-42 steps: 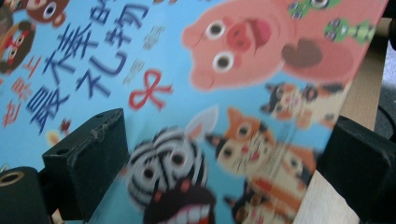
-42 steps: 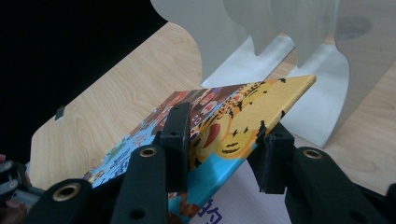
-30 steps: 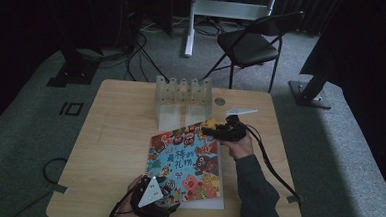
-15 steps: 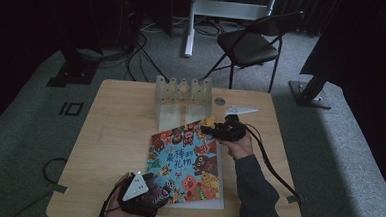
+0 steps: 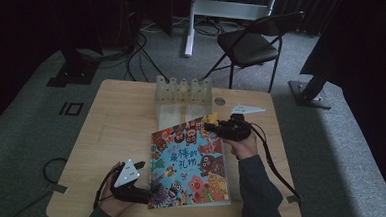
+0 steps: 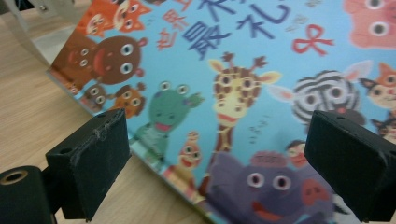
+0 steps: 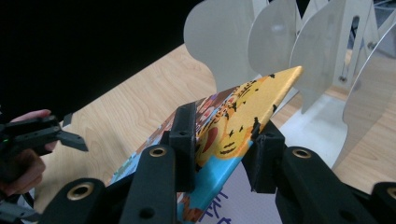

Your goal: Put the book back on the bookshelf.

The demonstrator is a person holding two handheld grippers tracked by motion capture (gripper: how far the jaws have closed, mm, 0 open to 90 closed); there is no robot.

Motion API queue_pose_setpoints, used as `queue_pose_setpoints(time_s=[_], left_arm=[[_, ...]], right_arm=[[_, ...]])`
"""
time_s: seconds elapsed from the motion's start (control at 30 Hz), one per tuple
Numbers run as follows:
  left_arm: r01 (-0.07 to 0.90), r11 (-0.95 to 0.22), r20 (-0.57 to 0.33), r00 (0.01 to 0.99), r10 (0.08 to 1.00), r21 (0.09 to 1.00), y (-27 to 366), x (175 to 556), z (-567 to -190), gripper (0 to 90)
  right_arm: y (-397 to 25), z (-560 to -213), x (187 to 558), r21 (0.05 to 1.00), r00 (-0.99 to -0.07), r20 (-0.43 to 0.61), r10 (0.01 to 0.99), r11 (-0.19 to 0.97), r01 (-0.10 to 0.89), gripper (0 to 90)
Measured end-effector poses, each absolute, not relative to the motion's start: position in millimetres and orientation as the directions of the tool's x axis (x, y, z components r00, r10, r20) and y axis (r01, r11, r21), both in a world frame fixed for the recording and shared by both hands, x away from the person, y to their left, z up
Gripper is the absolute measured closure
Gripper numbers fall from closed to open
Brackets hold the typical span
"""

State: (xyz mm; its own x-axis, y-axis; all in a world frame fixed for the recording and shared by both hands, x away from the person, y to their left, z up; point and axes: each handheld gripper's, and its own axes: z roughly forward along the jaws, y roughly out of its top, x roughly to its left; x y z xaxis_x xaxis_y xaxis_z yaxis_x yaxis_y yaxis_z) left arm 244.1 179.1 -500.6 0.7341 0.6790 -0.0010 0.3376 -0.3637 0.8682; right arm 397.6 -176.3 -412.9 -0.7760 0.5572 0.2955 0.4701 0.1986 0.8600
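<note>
Your right gripper (image 7: 219, 140) pinches the far corner of the picture book (image 5: 190, 163), lifted just before the clear rack (image 5: 183, 90) on the table (image 5: 110, 129), while your left gripper (image 6: 224, 163) gapes wide at its near edge, where that thin corner hold could slip.

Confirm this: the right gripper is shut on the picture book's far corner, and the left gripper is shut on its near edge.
Not quite. The left gripper is open beside the picture book, its jaws spread wide, as the left gripper view shows. The right gripper is indeed shut on the far corner.
</note>
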Motion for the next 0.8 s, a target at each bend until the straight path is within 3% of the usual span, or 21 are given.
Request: queue_pose_setpoints(time_s=[0.8], left_arm=[[0.356, -0.321, -0.041, 0.722, 0.690, 0.878, 181.3, 270.5, -495.9, 6.9]], right_arm=[[-197.5, -380.4, 373.2, 0.919, -0.817, 0.259, 0.516, 0.128, 0.373, 75.6]])
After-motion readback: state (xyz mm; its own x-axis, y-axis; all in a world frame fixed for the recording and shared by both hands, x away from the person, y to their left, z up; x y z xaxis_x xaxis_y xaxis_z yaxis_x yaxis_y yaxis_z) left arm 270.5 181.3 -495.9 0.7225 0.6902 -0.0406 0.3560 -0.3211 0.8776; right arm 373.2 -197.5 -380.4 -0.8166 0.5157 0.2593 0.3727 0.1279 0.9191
